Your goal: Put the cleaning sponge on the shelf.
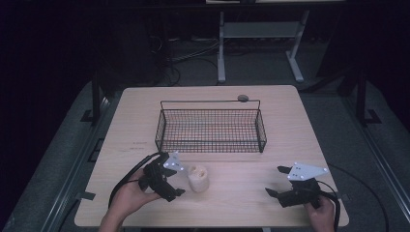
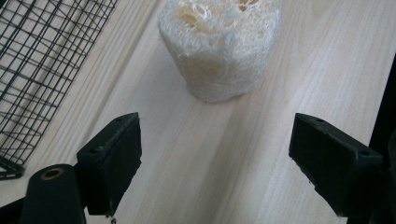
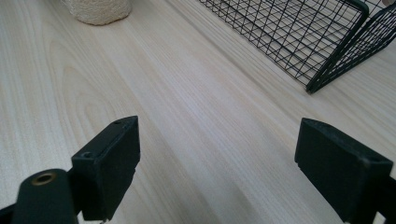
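Observation:
A pale loofah piece (image 1: 198,178) stands upright on the wooden table (image 1: 232,203), in front of a black wire basket (image 1: 211,126). My left gripper (image 1: 178,180) is open just left of the loofah, not touching it. In the left gripper view the loofah (image 2: 219,46) sits ahead of the open jaws, beyond the fingertips (image 2: 116,154), with the basket (image 2: 37,70) at the left. My right gripper (image 1: 274,181) is open near the front right of the table with nothing between its jaws. In the right gripper view the loofah (image 3: 98,9) is far off at top left and the basket (image 3: 303,37) at top right.
The basket looks empty and has a thin handle bar along its back (image 1: 210,101). A small round grey object (image 1: 242,98) lies behind the basket. Cables trail from both grippers off the table's front edge. Dark floor and a white frame (image 1: 261,43) lie beyond the table.

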